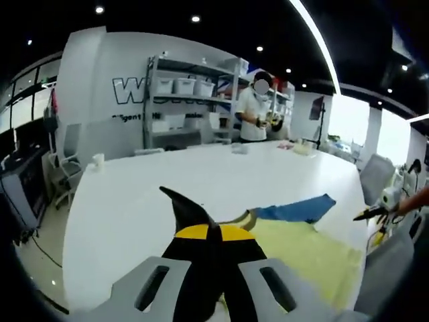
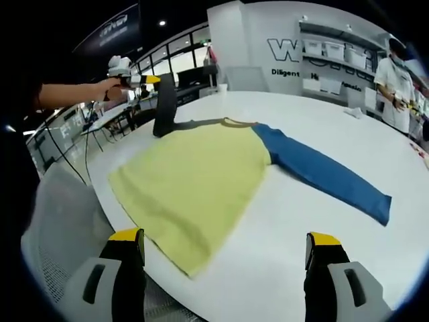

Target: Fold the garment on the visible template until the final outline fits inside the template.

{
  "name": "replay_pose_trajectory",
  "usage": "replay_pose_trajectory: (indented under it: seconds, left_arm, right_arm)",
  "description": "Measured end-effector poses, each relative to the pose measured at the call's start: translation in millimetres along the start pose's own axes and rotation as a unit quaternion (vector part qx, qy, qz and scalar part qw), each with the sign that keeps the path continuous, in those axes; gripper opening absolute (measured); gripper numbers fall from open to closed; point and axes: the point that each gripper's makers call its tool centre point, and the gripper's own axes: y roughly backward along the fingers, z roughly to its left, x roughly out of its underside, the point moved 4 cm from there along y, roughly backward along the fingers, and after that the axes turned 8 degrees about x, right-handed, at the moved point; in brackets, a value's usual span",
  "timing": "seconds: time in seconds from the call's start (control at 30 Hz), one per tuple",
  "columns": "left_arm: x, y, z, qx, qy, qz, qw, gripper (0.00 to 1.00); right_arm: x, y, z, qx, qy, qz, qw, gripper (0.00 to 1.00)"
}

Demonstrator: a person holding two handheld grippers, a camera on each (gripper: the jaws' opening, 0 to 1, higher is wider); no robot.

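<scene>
Holding a dark sleeve [image 2: 164, 107] up off the white table [image 2: 281, 268], the left gripper [image 2: 137, 80] has its jaws clamped on the cloth; in the left gripper view the pinched dark fabric [image 1: 201, 235] rises between them. Judgement: the sleeve is lifted so it can be folded inward over the shirt body. The right gripper [image 2: 224, 258] hovers at the near table edge, jaws wide apart, gripping nothing, probably waiting for the hem.

The shirt [image 2: 194, 174] lies flat on the table, yellow body nearest the right gripper, neckline away from it. Blue sleeve [image 2: 322, 171] stretched out flat, away from the left gripper. Long axis sleeve to sleeve. No template outline discernible. A person [image 1: 255, 111] stands beyond the table by shelving [image 1: 181, 94].
</scene>
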Motion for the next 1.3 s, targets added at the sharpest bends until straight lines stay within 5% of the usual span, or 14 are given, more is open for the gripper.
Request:
replay_pose_trajectory:
  seconds: [0.5, 0.93, 1.3]
  left_arm:
    - [-52.1, -31.5, -51.4, 0.067, -0.012, -0.038, 0.9970, 0.02]
    - [-56.3, -63.7, -85.5, 0.111, -0.019, -0.025, 0.9933, 0.02]
    - [-32.8, -97.2, -105.0, 0.130, -0.015, 0.008, 0.9913, 0.02]
  right_arm:
    - [-5.5, 5.0, -10.9, 0.014, -0.021, -0.017, 0.9995, 0.99]
    - [-2.6, 8.9, -10.7, 0.014, -0.034, -0.023, 0.9991, 0.99]
    - [-4.4, 14.2, -13.8, 0.015, -0.040, -0.026, 0.9988, 0.99]
